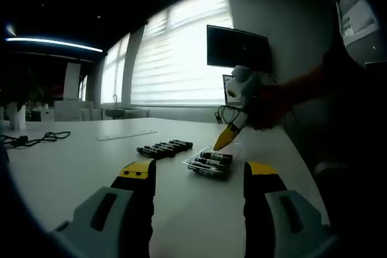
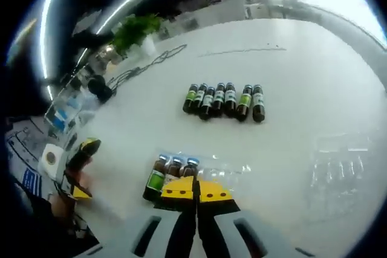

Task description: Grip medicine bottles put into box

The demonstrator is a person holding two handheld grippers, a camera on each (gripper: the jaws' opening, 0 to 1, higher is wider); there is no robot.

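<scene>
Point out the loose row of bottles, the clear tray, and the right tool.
Row of bottles [image 2: 224,101], right gripper view, middle bottle's label.
Clear tray [image 2: 233,167], right gripper view, bare plastic edge.
Right tool [image 2: 195,190], right gripper view, between yellow tips.

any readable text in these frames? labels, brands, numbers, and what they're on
None legible.
Row of six medicine bottles: green and white labels, print too small to read.
Bottles in the clear tray: labels blurred.
White panel at the upper right in the left gripper view: dark lines of print, unreadable.
Monitor: dark, no text.
</scene>
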